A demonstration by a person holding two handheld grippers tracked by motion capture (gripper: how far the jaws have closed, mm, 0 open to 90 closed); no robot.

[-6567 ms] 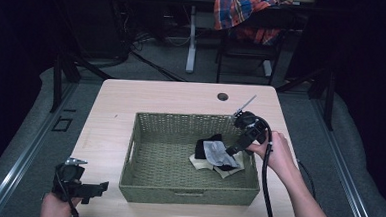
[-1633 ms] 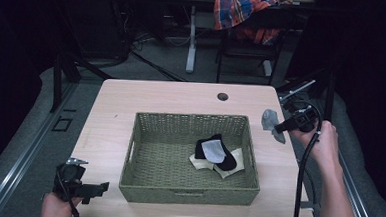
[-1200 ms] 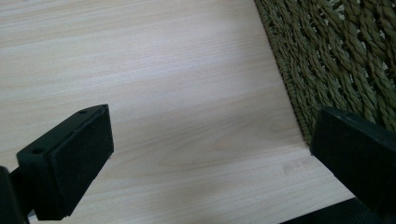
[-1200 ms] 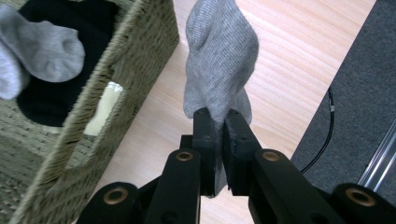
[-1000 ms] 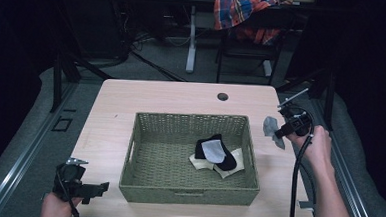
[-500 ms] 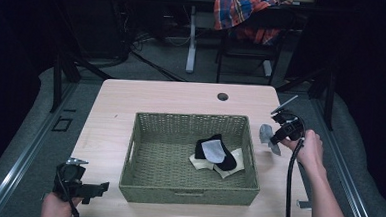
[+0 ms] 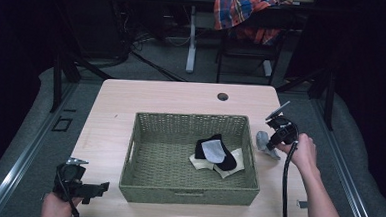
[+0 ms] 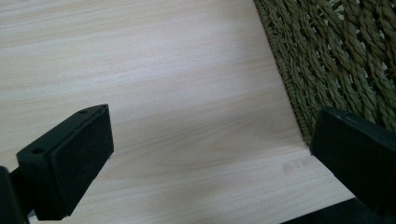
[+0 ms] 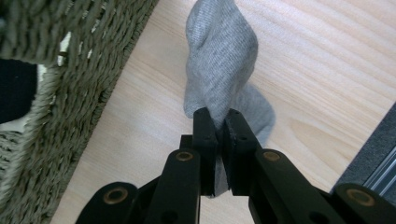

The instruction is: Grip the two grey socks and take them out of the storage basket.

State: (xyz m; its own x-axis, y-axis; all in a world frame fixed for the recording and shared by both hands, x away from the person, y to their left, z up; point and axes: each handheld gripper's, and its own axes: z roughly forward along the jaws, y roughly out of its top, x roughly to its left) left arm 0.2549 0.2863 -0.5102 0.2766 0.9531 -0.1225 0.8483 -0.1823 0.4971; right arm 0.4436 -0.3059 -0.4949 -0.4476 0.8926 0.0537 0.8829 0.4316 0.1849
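Table (image 7: 146,101), then basket (image 7: 186,193), then grey sock (image 9: 219,60). Your right gripper (image 9: 217,122) is pinched tight on that sock, dangling just right of the basket, toe brushing the table. Let go unevenly and it could snag the jaws. Left gripper (image 8: 205,154) gapes empty near the basket's corner.

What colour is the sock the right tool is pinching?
Plain light grey sock, finely ribbed; clearest in the right gripper view.
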